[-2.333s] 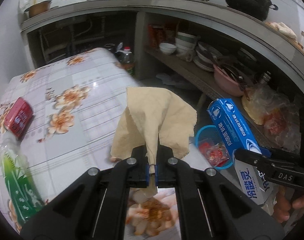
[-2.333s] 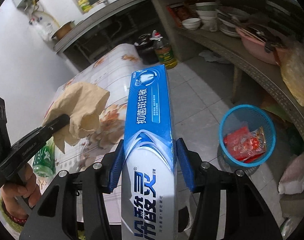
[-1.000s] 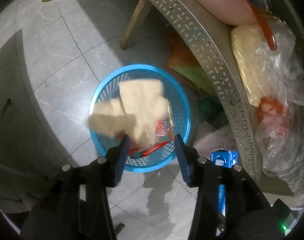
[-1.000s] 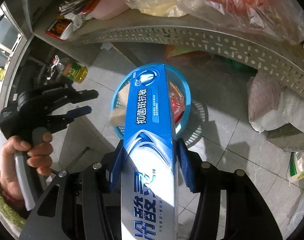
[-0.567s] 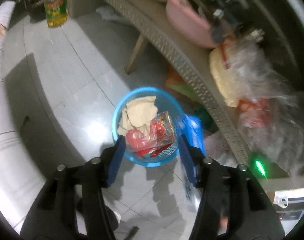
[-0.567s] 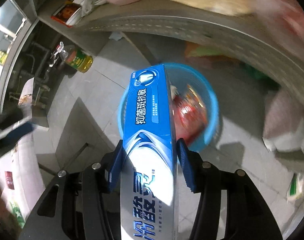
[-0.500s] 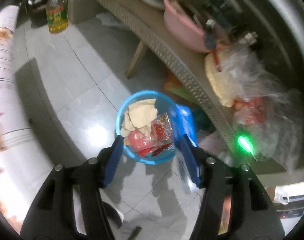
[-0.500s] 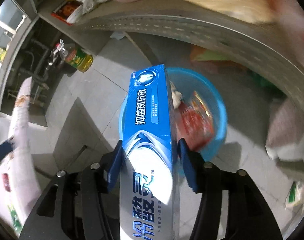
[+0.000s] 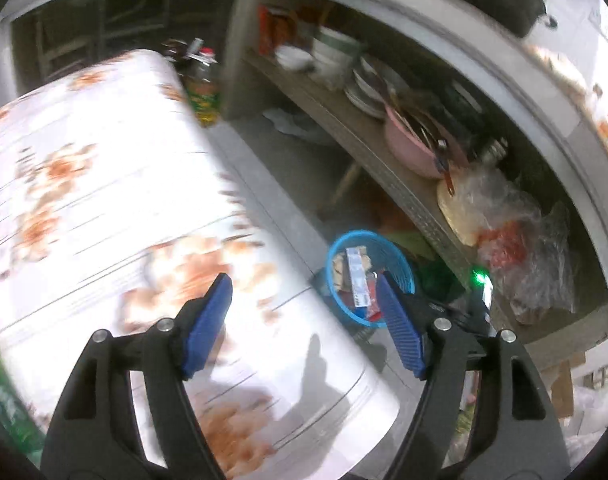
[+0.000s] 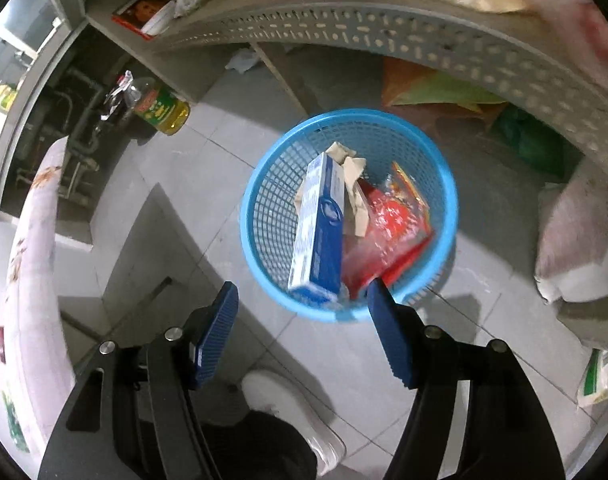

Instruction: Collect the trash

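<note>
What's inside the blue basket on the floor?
The blue basket holds a toothpaste box, crumpled brown paper and red wrappers. Anything beneath them is hidden.

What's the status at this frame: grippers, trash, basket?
Left gripper open, empty, over the table. Right gripper open above the blue basket. Toothpaste box lies in the basket with paper and red wrappers. Nothing blocking.

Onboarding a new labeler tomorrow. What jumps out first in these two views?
The bright blue basket on the grey floor tiles, centred under the open right hand-held gripper, with a blue-and-white toothpaste box leaning inside beside tan paper and red wrappers. In the left wrist view, the open left hand-held gripper hangs over a blurred floral tablecloth.
</note>
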Demonstrator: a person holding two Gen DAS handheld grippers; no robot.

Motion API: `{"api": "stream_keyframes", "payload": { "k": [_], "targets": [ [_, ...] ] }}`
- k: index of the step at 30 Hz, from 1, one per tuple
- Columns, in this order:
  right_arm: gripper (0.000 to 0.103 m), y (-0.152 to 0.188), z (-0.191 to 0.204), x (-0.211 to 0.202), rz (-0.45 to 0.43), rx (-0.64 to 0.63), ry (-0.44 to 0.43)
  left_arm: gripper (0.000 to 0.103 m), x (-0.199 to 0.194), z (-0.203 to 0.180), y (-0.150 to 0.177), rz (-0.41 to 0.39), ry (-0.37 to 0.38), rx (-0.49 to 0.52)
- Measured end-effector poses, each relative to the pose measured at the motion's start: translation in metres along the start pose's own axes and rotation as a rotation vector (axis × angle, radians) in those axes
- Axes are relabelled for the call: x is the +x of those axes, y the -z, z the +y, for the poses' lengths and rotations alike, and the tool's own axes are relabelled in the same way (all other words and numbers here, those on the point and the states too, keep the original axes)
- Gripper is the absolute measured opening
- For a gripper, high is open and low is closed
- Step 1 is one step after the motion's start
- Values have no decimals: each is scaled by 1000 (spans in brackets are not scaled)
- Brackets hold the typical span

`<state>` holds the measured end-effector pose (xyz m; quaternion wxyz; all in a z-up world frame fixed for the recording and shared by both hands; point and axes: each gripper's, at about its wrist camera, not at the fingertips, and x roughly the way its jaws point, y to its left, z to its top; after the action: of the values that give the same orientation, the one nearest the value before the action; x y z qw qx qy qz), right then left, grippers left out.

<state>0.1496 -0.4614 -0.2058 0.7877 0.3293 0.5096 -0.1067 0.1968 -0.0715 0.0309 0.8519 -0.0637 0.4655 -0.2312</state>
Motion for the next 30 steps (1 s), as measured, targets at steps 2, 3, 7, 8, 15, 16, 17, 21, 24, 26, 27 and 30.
{"api": "stream_keyframes", "payload": {
  "k": [2,3,7,8,15,16,17,21,24,26,27,30],
  "targets": [
    [65,7,4,-21,-23,-23,-5,74,-31,16,9,-65,-21,-16],
    [66,7,8,-32,-37,-33,-14,75,-49,25,14,-105,-42,-24],
    [69,5,43,-76,-108,-88,-97,78,-106,58,32,-212,-161,-48],
    [69,4,51,-83,-117,-100,-118,79,-122,69,38,-239,-214,-54],
    [73,32,199,-124,-82,-363,-408,80,-183,145,81,-311,-479,-218],
    [74,44,225,-123,-43,-415,-452,80,-190,158,88,-309,-498,-242],
    [74,53,244,-121,-8,-450,-486,80,-193,168,94,-307,-516,-268],
    [74,111,340,-98,224,-607,-621,80,-201,201,114,-297,-540,-360],
    [74,149,395,-82,341,-688,-653,80,-205,221,128,-286,-540,-418],
    [74,167,425,-73,388,-734,-658,80,-204,230,133,-281,-549,-446],
    [74,175,443,-66,420,-756,-670,80,-205,234,135,-284,-554,-454],
    [74,199,489,-47,478,-818,-655,80,-206,241,140,-289,-565,-471]
  ]
}}
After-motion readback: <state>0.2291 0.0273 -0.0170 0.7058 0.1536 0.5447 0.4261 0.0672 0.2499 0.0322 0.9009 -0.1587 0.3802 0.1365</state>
